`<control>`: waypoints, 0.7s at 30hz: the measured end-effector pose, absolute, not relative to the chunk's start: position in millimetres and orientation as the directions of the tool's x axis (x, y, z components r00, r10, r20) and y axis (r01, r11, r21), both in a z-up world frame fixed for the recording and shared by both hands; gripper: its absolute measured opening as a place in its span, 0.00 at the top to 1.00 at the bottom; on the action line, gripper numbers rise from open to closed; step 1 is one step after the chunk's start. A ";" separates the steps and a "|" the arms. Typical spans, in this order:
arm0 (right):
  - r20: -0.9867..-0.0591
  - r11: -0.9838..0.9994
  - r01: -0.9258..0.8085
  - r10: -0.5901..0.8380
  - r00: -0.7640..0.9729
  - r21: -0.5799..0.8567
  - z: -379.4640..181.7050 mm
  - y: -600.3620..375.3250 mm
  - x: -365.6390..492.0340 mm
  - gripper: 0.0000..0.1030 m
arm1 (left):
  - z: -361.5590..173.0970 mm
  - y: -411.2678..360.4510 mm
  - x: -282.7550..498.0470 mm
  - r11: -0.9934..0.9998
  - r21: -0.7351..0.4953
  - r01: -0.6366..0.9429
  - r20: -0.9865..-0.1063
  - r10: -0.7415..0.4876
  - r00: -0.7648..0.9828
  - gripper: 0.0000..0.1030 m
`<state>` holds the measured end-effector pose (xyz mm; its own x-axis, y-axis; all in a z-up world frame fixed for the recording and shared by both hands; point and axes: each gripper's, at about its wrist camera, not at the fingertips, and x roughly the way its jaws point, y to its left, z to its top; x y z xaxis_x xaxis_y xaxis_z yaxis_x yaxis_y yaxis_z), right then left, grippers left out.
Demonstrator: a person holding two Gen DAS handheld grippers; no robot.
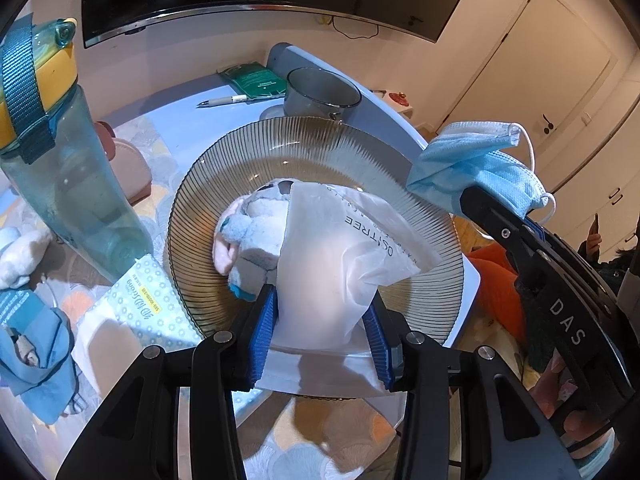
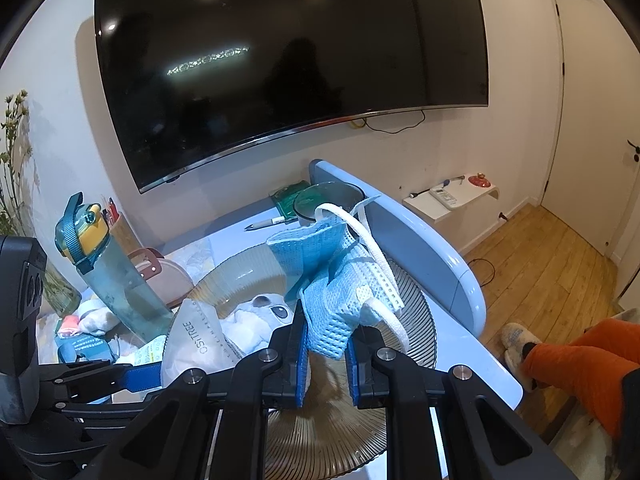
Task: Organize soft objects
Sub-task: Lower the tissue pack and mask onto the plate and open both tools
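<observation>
In my left camera, my left claw (image 1: 322, 320) is squeezing a soft white packet (image 1: 336, 264) between its blue pads. I am holding it just over the ribbed glass plate (image 1: 248, 148), because I think the plate is where the soft things are going. A little plush toy (image 1: 250, 236) is already lying on the plate, just beside the packet. My right claw (image 1: 476, 196) is showing at the side, pinching a blue face mask (image 1: 472, 160) by the plate's edge. A tall water bottle (image 1: 72, 184) is standing to the left, off the plate, and a dark cup (image 1: 320, 92) is sitting behind it. In my right camera, my right claw (image 2: 326, 344) is nearly closed, gripping the blue face mask (image 2: 332, 276) so it is sticking up bunched and its white loop (image 2: 376, 248) is hanging free. The mask is above the plate (image 2: 416, 320), so I think it is going there next. The packet (image 2: 192, 344) and the plush toy (image 2: 260, 316) are lower left, with my left claw (image 2: 132, 376) gripping the packet.
</observation>
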<state>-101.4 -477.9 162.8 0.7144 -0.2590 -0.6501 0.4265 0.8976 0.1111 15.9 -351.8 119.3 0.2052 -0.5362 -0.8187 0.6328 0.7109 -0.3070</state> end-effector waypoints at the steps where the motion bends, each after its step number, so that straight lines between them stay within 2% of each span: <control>1: -0.649 0.898 0.426 -0.259 0.715 0.111 162.9 -477.6 -101.4 0.86 | 119.3 -351.7 15.7 0.711 -0.307 0.632 -0.819 -0.536 0.205 0.61; 5: -0.649 0.898 0.425 -0.259 0.716 0.111 163.1 -477.5 -103.4 0.86 | 119.9 -351.8 14.3 0.713 -0.306 0.631 -0.821 -0.533 0.204 0.61; 9: -0.648 0.895 0.432 -0.263 0.715 0.113 163.5 -478.1 -104.1 0.85 | 120.1 -352.8 12.5 0.710 -0.299 0.638 -0.822 -0.532 0.206 0.53; 11: -0.647 0.888 0.444 -0.271 0.713 0.118 163.3 -479.1 -103.7 0.75 | 119.5 -353.7 11.2 0.709 -0.296 0.640 -0.824 -0.529 0.205 0.42; 12: -0.646 0.885 0.448 -0.270 0.714 0.126 163.0 -479.9 -104.2 0.60 | 119.5 -353.6 10.4 0.708 -0.299 0.639 -0.822 -0.531 0.205 0.30; 13: -0.639 0.880 0.454 -0.270 0.720 0.140 163.5 -480.7 -106.1 0.50 | 120.0 -352.9 10.0 0.707 -0.304 0.638 -0.818 -0.537 0.207 0.26; 21: -0.625 0.879 0.446 -0.254 0.738 0.169 166.5 -477.4 -108.2 0.48 | 122.1 -346.7 10.1 0.709 -0.335 0.621 -0.808 -0.555 0.198 0.26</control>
